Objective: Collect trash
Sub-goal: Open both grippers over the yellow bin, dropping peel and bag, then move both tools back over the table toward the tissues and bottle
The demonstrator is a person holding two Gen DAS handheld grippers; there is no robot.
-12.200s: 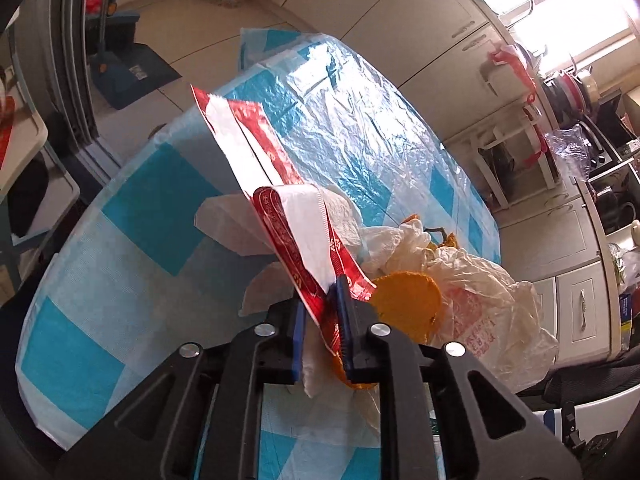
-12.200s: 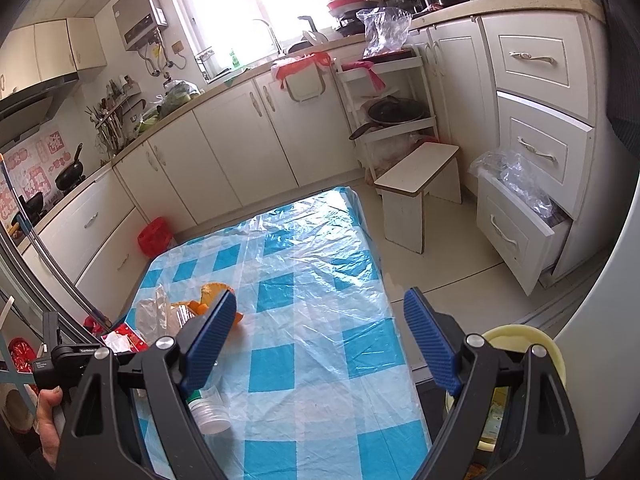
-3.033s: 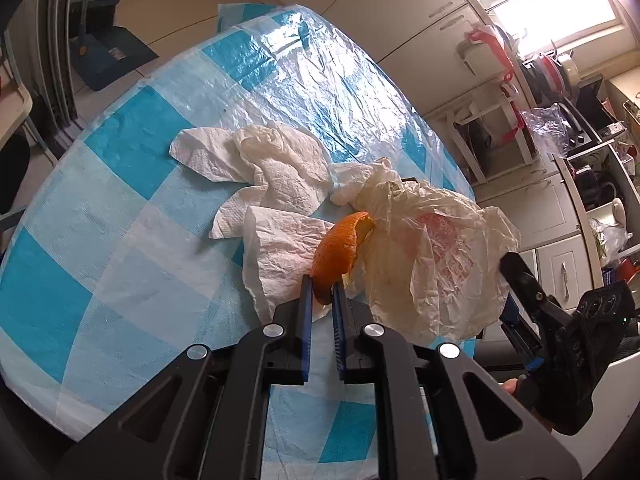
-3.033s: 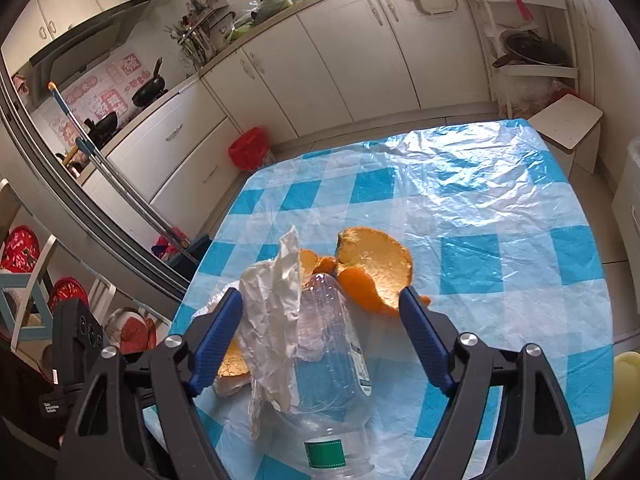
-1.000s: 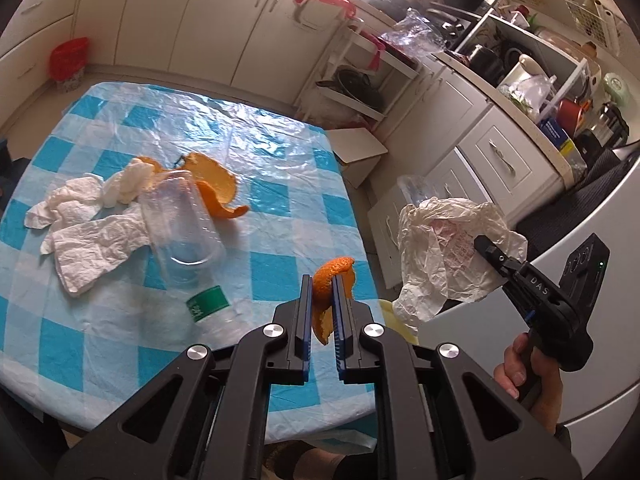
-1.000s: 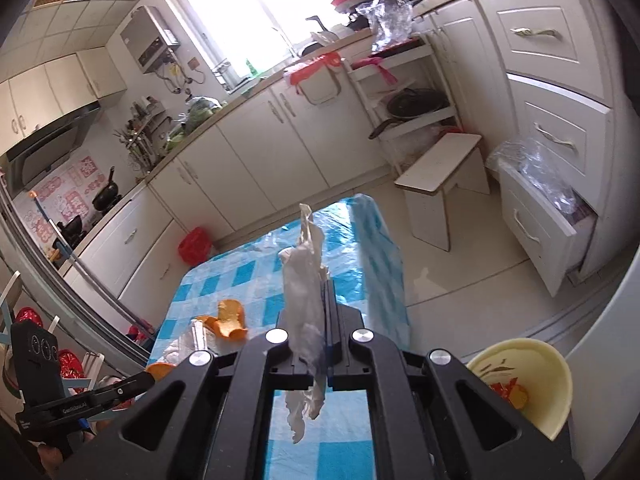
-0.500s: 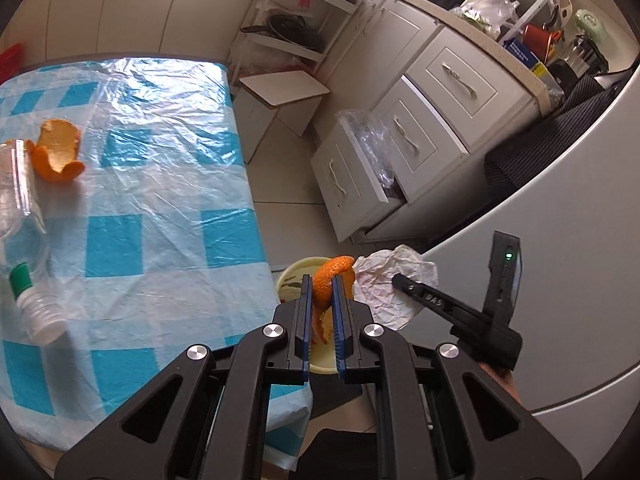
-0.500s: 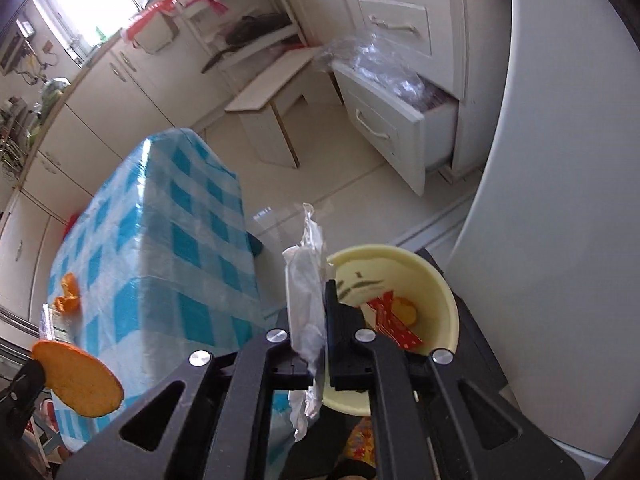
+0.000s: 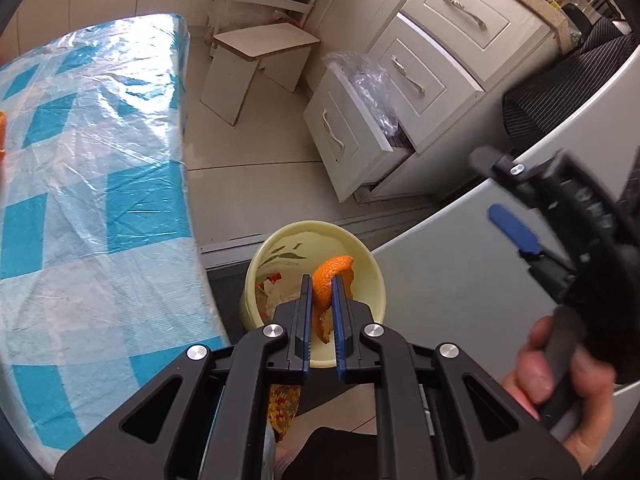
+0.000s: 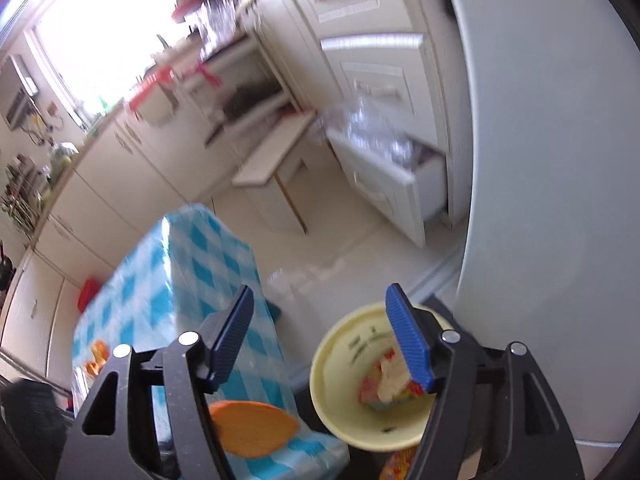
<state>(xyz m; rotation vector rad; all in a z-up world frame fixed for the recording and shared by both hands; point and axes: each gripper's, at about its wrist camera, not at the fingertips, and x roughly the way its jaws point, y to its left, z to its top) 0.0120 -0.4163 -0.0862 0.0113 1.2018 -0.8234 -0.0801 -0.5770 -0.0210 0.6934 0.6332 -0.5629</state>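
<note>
Left gripper (image 9: 320,316) fingers clamp orange peel (image 9: 330,270) above yellow bin (image 9: 372,264), poised for drop. Right gripper (image 10: 320,336) fingers opening, nothing between.

Left claw (image 9: 320,312) points steeply down, blue pads nearly together, clamped on a piece of orange peel (image 9: 329,280). Right claw (image 10: 320,336) also tilted down, its jaws opening wide with nothing between the blue pads (image 10: 408,340). In the left wrist view the right claw (image 9: 516,204) shows at the right side, gripped by the person's right hand (image 9: 560,372), fingers wrapped round its black handle. Right wrist view is motion-blurred.
</note>
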